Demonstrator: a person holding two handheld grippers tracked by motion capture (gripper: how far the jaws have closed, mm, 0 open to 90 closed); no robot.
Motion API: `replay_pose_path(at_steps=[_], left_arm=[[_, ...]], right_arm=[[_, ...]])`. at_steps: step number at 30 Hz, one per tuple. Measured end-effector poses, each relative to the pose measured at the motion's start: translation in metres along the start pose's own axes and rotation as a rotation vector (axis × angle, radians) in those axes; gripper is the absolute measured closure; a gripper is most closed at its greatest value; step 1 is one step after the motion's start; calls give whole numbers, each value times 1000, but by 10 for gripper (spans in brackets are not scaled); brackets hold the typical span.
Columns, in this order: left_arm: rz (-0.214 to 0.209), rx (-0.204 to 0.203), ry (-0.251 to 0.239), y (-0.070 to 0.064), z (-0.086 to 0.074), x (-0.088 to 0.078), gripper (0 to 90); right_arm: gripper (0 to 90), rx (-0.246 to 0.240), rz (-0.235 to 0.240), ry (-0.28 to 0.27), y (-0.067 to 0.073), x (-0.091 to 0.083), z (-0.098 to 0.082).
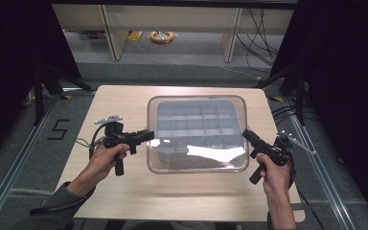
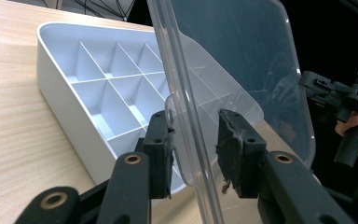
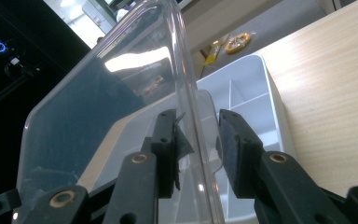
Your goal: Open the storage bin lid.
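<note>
A clear lid (image 1: pixel 197 158) hovers over the white divided box (image 1: pixel 194 125) mid-table (image 1: pixel 120 191). The left gripper (image 2: pixel 195 154) and right gripper (image 3: pixel 196 148) straddle its opposite edges (jaws apart, not pinching it).

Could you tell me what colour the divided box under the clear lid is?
The divided box is pale grey-white, plainest in the left gripper view.

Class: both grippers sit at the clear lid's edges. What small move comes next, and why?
Probably close both grippers: the clear lid rim passes between the open jaws of the left gripper and right gripper, with gaps showing, above the divided tray.
</note>
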State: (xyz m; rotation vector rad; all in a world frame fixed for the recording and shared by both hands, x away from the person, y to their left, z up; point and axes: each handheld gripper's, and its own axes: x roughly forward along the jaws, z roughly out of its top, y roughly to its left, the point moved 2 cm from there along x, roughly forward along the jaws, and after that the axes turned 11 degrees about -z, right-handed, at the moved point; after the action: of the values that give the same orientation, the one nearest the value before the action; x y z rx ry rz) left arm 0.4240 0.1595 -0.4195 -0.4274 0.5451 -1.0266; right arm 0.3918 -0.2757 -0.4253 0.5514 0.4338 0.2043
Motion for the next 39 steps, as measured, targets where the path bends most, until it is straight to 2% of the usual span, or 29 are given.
replay_pose_path(at_steps=[1, 2, 4, 6, 7, 9, 10, 11, 13, 16, 17, 18, 19, 20, 22, 23, 24, 26, 28, 29, 31, 34, 35, 36, 37, 39], left_arm=[[-6, 4, 5, 0, -1, 0, 649], [4, 2, 7, -1, -3, -1, 649], [5, 2, 10, -2, -5, -2, 650], [0, -1, 14, -3, -8, -3, 651], [-7, -7, 19, -4, -11, -4, 651], [-9, -9, 22, -5, -13, -4, 650], [-13, -8, 25, -6, -16, -4, 648], [-17, -4, 28, -6, -18, -3, 648], [2, -1, 41, -8, -26, -4, 647], [1, -6, 51, -8, -31, -5, 648], [2, -8, 55, -8, -34, -5, 648], [-5, -8, 61, -8, -37, -5, 648], [3, -14, 65, -8, -39, -5, 648], [-4, -15, 66, -7, -42, -5, 648], [-2, -23, 78, -5, -49, -6, 648], [-2, -23, 78, -5, -49, -6, 647], [-5, -32, 72, -5, -51, -7, 647], [-8, -38, 81, -5, -54, -9, 647], [-3, -45, 81, -4, -56, -11, 647], [-4, -44, 86, -4, -58, -11, 646], [-10, -48, 85, -5, -61, -12, 647], [-11, -45, 91, -7, -66, -14, 646], [-18, -44, 98, -8, -69, -15, 645], [-18, -44, 98, -8, -69, -15, 645], [-12, -48, 100, -9, -72, -15, 645], [-21, -49, 110, -10, -76, -15, 645]], right_arm=[[690, 49, 4, 28, 3, -3, -2], [690, 25, 9, 16, 1, -3, -3], [690, 14, 2, 17, 0, -4, -4], [689, 31, 4, 22, 0, -10, -9], [689, 55, 8, 34, 1, -12, -11], [689, 61, 7, 32, 1, -17, -13], [688, 27, 0, 21, -1, -18, -14], [687, 49, -2, 28, 0, -20, -16], [686, 30, -7, 26, -3, -22, -19], [685, 57, -9, 40, -2, -27, -22], [685, 35, -4, 32, -4, -28, -24], [685, 51, -5, 37, -4, -30, -25], [685, 18, -7, 32, -6, -31, -27], [683, 60, -8, 49, -4, -32, -29], [683, 33, -10, 49, -7, -35, -34], [683, 59, -10, 57, -5, -36, -36], [682, 41, -6, 57, -7, -37, -37], [680, 47, -10, 62, -6, -38, -39], [680, 24, 1, 61, -7, -40, -42], [679, 42, 0, 68, -5, -42, -43], [678, 16, 0, 58, -8, -41, -46], [674, 32, -7, 70, -7, -45, -49], [671, 12, -1, 60, -9, -45, -50], [671, 12, -1, 60, -9, -45, -50], [671, 18, -24, 82, -9, -47, -51], [672, 29, -23, 89, -11, -48, -54]])
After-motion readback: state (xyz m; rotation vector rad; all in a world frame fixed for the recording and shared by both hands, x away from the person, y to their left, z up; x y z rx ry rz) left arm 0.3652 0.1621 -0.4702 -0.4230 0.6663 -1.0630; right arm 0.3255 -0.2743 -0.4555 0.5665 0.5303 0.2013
